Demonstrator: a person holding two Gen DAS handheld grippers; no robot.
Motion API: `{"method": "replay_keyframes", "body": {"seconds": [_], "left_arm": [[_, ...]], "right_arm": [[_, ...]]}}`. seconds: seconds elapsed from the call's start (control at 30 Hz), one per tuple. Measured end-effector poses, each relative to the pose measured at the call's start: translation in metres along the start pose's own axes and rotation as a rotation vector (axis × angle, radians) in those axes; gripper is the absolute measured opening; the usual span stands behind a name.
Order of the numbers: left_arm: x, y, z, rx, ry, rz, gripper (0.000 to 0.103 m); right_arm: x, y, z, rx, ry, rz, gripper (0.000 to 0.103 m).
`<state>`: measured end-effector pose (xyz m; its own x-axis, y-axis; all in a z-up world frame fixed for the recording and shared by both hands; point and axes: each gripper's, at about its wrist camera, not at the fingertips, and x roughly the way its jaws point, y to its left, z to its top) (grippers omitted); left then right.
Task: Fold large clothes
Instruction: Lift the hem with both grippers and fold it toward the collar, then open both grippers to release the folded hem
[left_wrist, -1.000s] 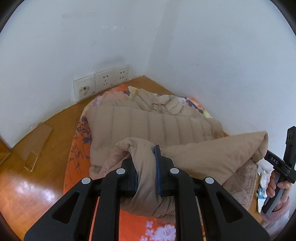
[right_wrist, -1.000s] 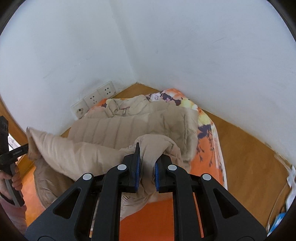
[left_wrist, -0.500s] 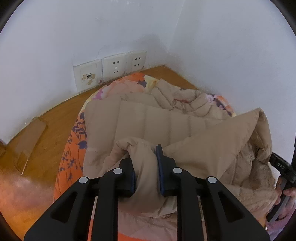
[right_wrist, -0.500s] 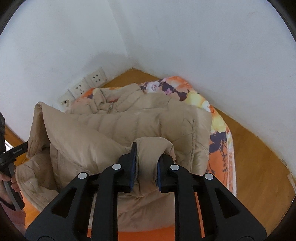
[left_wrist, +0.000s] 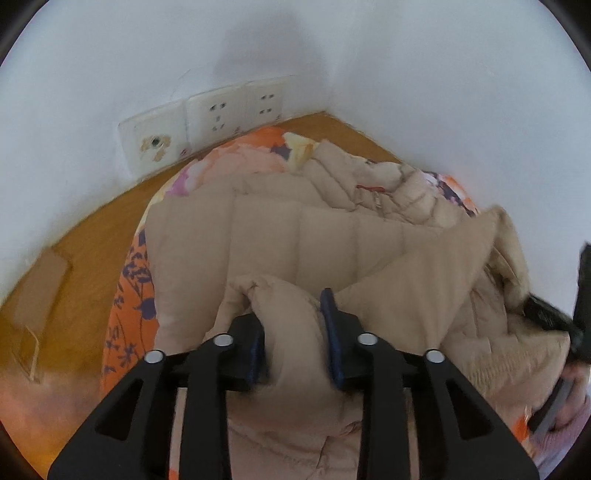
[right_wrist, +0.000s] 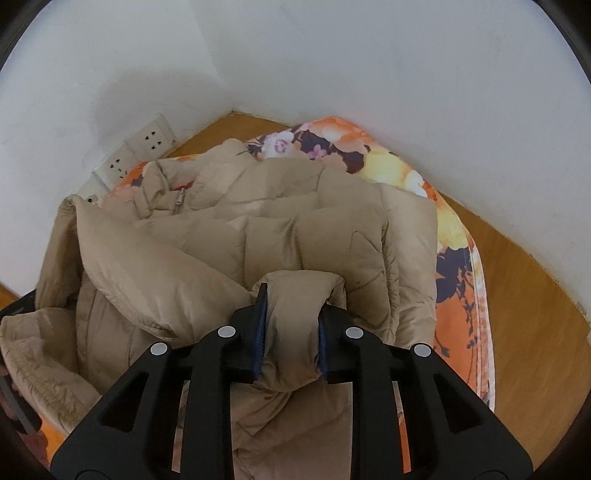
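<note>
A beige quilted down jacket (left_wrist: 295, 229) lies on an orange floral mat (left_wrist: 125, 295) in a room corner; it also shows in the right wrist view (right_wrist: 295, 236). My left gripper (left_wrist: 291, 332) is shut on a thick fold of the jacket's lower edge. My right gripper (right_wrist: 290, 328) is shut on another fold of the same edge. The held edge is lifted and carried over the jacket's body toward the collar and zipper (right_wrist: 179, 199). The right gripper's handle (left_wrist: 554, 317) shows at the right edge of the left wrist view.
The mat (right_wrist: 454, 229) lies on a wooden floor (right_wrist: 524, 295) against two white walls meeting in a corner. Wall sockets (left_wrist: 218, 114) sit just behind the mat. A flat brown cardboard piece (left_wrist: 40, 288) lies on the floor to the left.
Both grippers have moved forward toward the wall corner with the jacket's edge, folding it over the body. The sockets and collar are now closer in both views.
</note>
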<state>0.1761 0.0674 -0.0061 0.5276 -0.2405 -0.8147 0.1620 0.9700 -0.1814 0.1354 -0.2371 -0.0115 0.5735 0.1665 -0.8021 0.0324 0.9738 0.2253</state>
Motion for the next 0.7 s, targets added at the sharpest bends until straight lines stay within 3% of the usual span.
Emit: {"method": "replay_keyframes", "body": {"seconds": [0.2,0.3,0.4,0.6,0.7], "left_arm": [[-0.032,-0.004,-0.005,0.069,-0.020,-0.033,0.066],[-0.048,-0.006,-0.009,0.113,-0.039,0.011,0.077],[-0.064,-0.007,-0.012,0.163,-0.064,0.049,0.077],[-0.073,0.009,-0.024,0.153,-0.043,0.072,0.077],[-0.069,0.020,-0.028,0.152,-0.023,0.087,0.077]], "right_arm": [[0.005,0.003,0.001,0.004,0.003,-0.030,0.022],[0.004,0.007,0.001,-0.002,0.002,-0.051,0.022],[0.002,0.007,0.002,0.015,0.004,-0.043,0.024],[-0.026,0.003,0.007,0.011,-0.002,-0.008,0.031],[-0.044,-0.004,0.008,0.020,0.004,0.049,0.042]]}}
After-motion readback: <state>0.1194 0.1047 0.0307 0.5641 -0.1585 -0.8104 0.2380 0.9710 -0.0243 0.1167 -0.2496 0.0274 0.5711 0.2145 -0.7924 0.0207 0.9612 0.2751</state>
